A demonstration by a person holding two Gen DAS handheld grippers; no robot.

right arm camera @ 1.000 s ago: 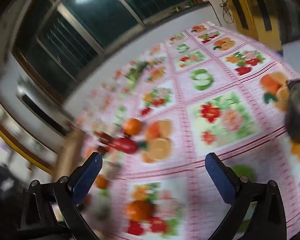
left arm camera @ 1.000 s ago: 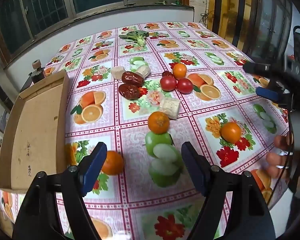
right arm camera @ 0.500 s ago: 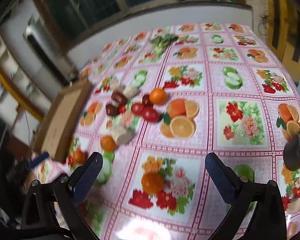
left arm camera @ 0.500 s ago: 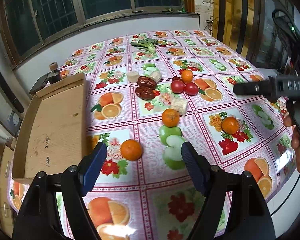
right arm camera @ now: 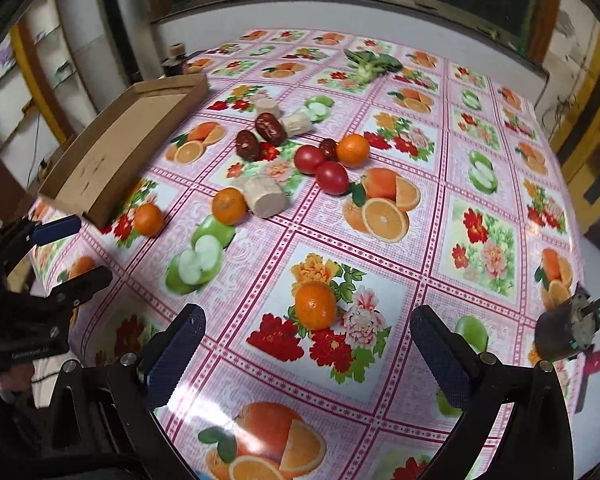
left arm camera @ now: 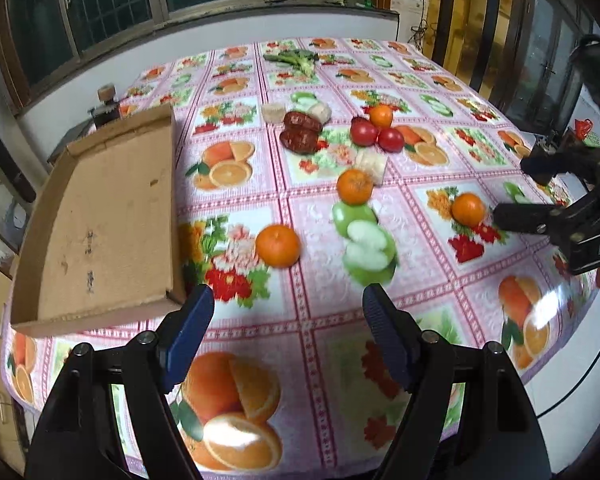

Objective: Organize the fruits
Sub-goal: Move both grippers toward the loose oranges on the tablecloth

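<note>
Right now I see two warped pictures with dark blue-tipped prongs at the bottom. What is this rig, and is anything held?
No robot arm here: a person holds a two-finger gripper in each hand, with a fisheye camera looking along its fingers. One picture comes from the left gripper, the other from the right gripper. Both are open and hold nothing. On the fruit-print tablecloth lie real things: four mandarins, the nearest one ahead of the right gripper, two tomatoes, red dates, pale cut chunks and a green vegetable. A shallow cardboard tray, with nothing in it, sits at the left.
</note>
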